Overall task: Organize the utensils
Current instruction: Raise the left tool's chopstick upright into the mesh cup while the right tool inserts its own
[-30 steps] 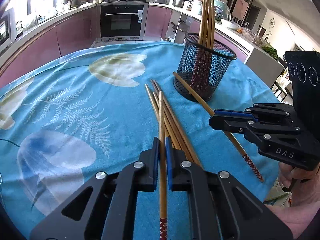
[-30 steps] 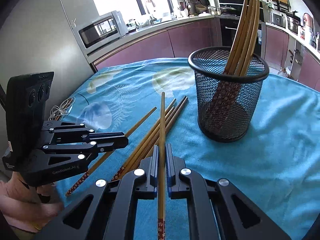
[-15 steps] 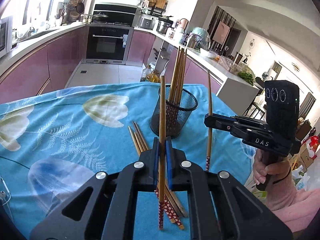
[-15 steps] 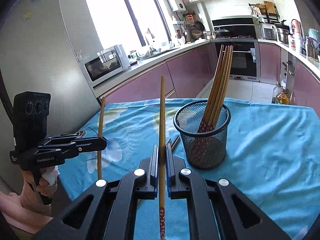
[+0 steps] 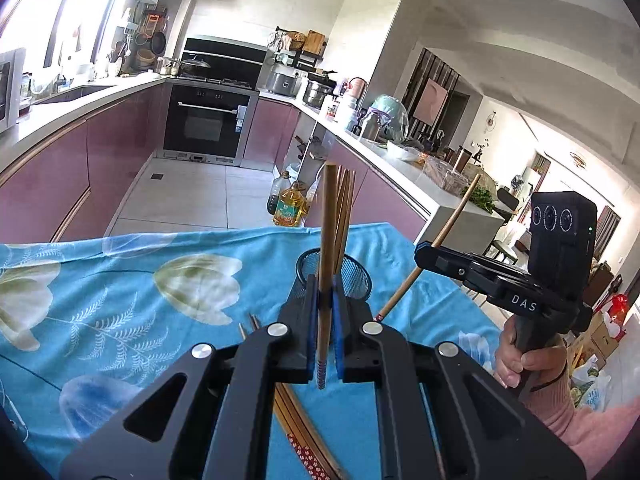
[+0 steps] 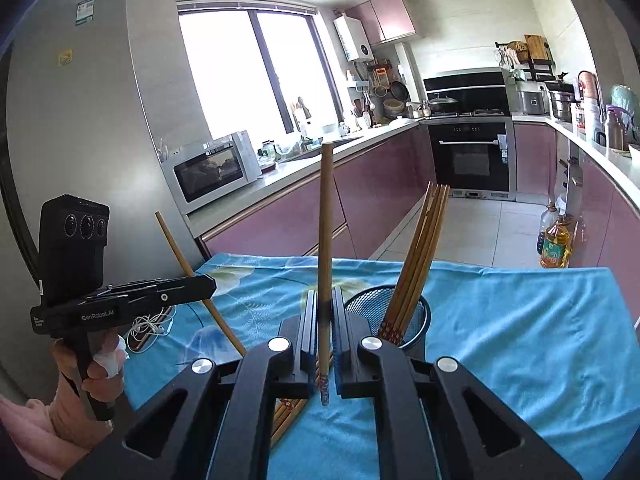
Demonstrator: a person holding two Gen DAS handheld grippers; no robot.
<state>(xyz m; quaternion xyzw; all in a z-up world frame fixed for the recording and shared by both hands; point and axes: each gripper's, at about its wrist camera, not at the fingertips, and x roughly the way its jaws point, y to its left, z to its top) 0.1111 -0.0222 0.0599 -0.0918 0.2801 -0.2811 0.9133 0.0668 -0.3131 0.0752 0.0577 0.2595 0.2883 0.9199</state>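
My left gripper [image 5: 325, 300] is shut on a wooden chopstick [image 5: 329, 216] that stands upright, patterned end down. My right gripper [image 6: 325, 312] is shut on another wooden chopstick [image 6: 326, 216], also upright. Both are lifted above the blue cloth. A black mesh holder [image 5: 355, 276] [image 6: 412, 320] holds several chopsticks and stands just beyond both grippers. Several loose chopsticks [image 5: 296, 420] [image 6: 286, 412] lie on the cloth under the grippers. The right gripper [image 5: 424, 254] shows in the left wrist view with its chopstick [image 5: 440, 236] tilted; the left gripper [image 6: 208, 284] shows in the right wrist view.
The table wears a blue floral cloth [image 5: 120, 280] [image 6: 520, 320]. A coiled white cable [image 6: 148, 328] lies at its left edge. Oil bottles [image 5: 286, 204] stand on the floor beyond the table. Kitchen counters and an oven [image 5: 208, 124] ring the room.
Both grippers have lifted their chopsticks off the cloth and raised them from lying flat to upright, ending high above the table near the mesh holder.
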